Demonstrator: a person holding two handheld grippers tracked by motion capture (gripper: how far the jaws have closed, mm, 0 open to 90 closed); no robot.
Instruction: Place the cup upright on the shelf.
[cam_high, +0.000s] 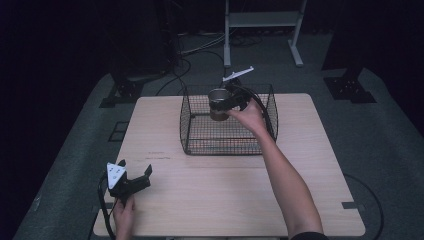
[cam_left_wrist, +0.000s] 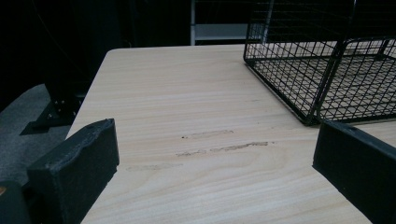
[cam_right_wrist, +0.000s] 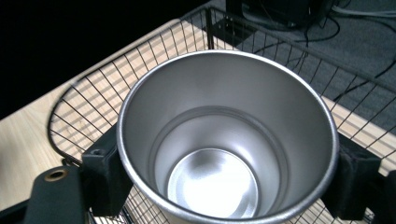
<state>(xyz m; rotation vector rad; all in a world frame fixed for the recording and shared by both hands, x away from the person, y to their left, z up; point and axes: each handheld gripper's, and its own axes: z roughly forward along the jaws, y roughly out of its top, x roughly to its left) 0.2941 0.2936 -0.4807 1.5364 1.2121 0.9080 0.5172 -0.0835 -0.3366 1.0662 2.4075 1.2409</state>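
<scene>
Down at the near left corner of the wooden surface (cam_high: 225, 190), the left tongs (cam_high: 136, 176) sit low in the person's hand, jaws spread wide with nothing between them, pointing toward the black wire basket (cam_left_wrist: 322, 70). Over at the far side, the right tongs (cam_high: 226, 104) are clamped on the steel cup (cam_right_wrist: 224, 140), one black jaw on each side of its wall, holding it upright with its open mouth up, inside the basket's top opening near the back left corner, above the mesh floor.
</scene>
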